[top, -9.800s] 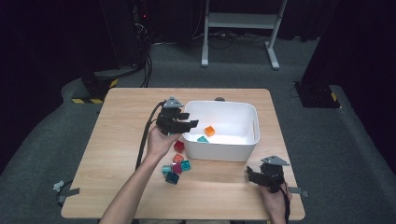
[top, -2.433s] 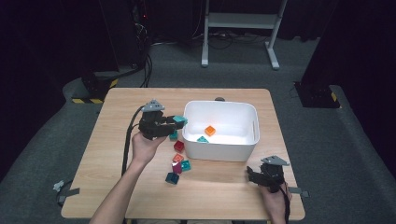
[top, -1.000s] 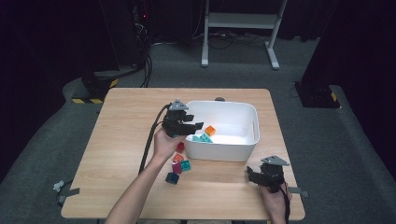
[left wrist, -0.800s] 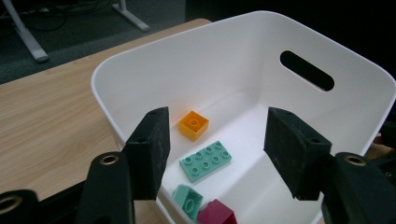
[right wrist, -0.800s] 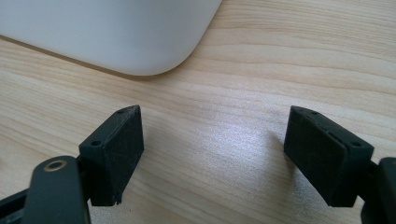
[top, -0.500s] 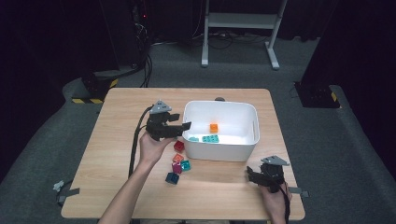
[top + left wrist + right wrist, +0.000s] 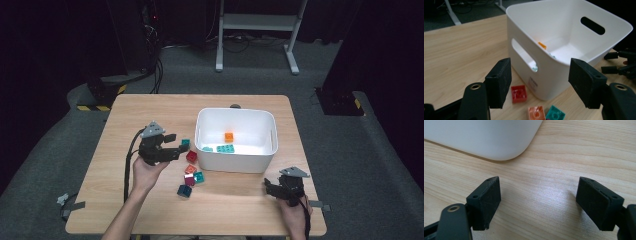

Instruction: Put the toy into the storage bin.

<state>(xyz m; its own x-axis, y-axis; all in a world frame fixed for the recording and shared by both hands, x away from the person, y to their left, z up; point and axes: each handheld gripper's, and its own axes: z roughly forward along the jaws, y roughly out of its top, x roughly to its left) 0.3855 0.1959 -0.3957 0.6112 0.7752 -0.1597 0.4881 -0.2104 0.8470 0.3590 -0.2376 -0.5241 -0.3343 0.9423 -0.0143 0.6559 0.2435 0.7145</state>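
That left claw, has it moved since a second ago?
Yes. The left claw has drawn back leftward from over the white bin; it hangs beside it above the red brick, open and empty.

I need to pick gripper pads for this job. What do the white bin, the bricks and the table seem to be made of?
White bin: apparently moulded plastic, smooth, slightly glossy, with rounded corners and cut-out handles. Red brick: hard shiny plastic, going by its studded top. Table: pale wood-grain top, matte with a soft sheen; solid wood or laminate, I cannot tell.

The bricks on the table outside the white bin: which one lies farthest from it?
The dark blue brick. It lies alone, closest to the table's near edge, beyond the salmon brick and teal brick from the bin.
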